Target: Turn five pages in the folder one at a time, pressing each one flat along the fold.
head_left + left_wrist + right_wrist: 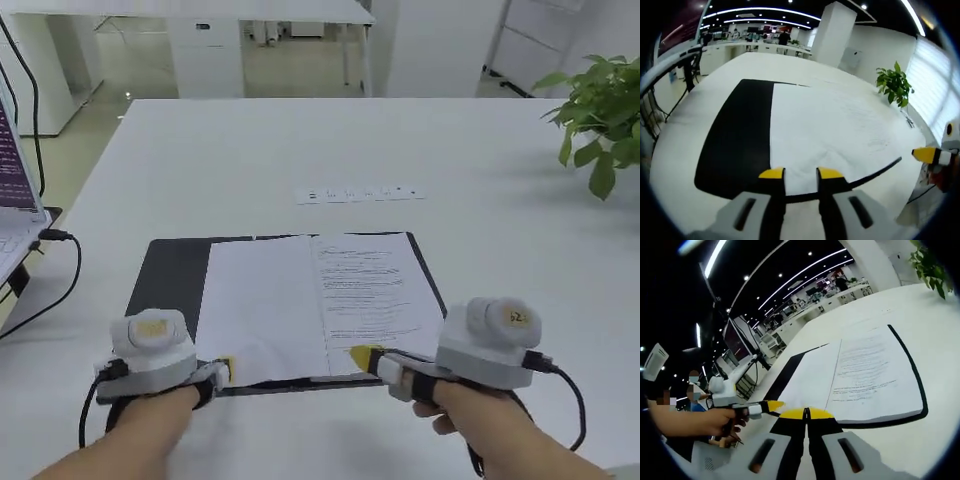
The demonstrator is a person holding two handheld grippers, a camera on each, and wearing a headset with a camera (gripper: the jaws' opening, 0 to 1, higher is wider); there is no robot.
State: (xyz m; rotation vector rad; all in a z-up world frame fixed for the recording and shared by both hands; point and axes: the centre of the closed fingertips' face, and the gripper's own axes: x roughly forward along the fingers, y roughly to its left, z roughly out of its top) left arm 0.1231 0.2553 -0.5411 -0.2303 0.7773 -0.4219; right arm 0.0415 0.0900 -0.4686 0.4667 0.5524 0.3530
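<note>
Left gripper point(801, 174) jaws stand apart, right gripper point(805, 413) jaws pressed together on nothing, the open folder point(172, 280) just beyond both tips. Risk: those closed tips could catch several sheets under the printed page point(875, 375) and crease them.

**Tally on the desk**

On the desk point(300, 140): one folder point(170, 275), with two pages facing up, one blank page point(262, 305) and one printed page point(375, 290). Two grippers by the near edge: left gripper point(226, 369), right gripper point(364, 357). One plant point(600, 115) at the right edge, one laptop point(15, 190) at the left edge (partly cut off). One white strip point(360, 192) mid-desk.
</note>
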